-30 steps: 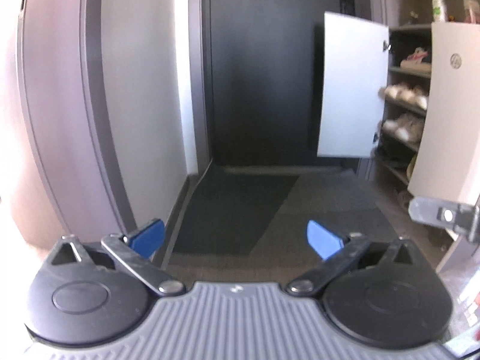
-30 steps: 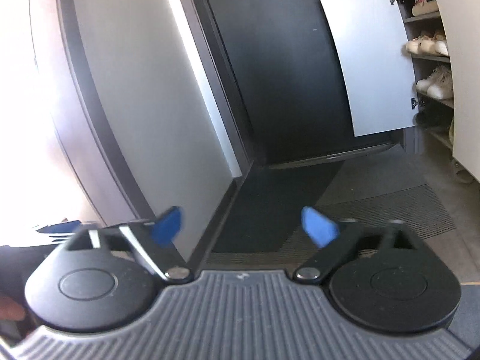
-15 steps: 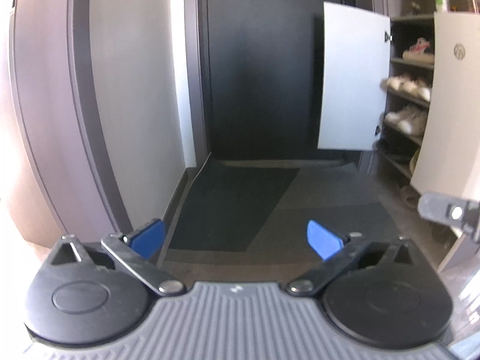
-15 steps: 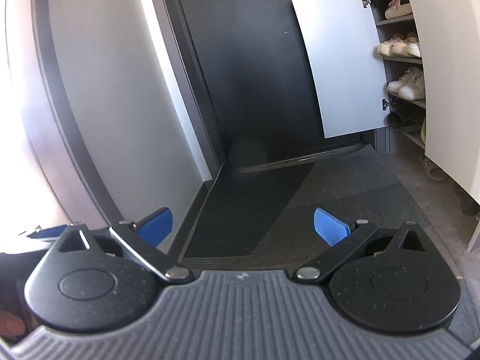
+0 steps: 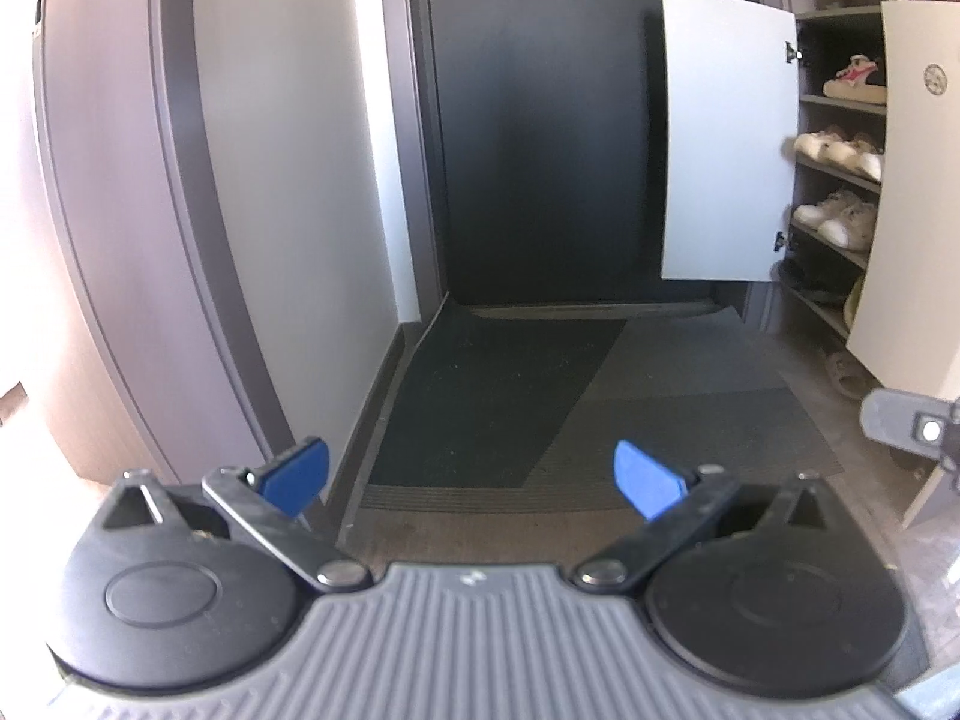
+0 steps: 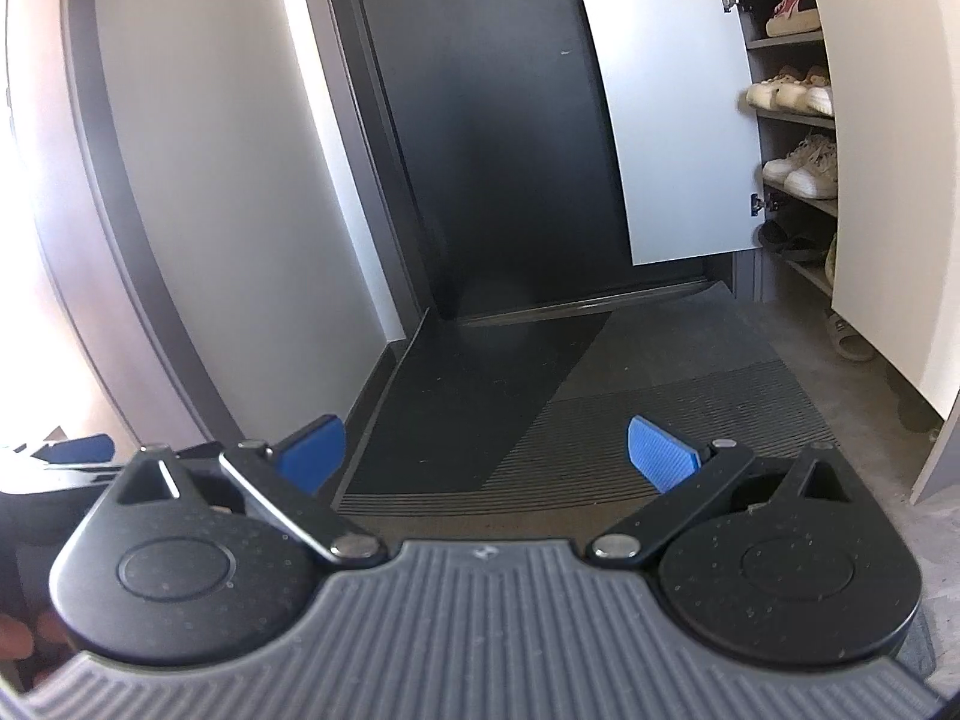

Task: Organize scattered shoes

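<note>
We face the dark front door (image 5: 540,138) squarely now, the view having levelled and swung right within 1 second; the open shoe cabinet (image 5: 729,144) holds the shelved shoes (image 5: 840,150); a sandal (image 6: 846,339) lies beneath; our left gripper (image 5: 471,474) and right gripper (image 6: 486,453) gape empty.

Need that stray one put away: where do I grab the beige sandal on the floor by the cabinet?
Probably its raised strap, right tongs coming from the mat side: the beige sandal lies flat, half hidden behind the open cabinet door.
</note>
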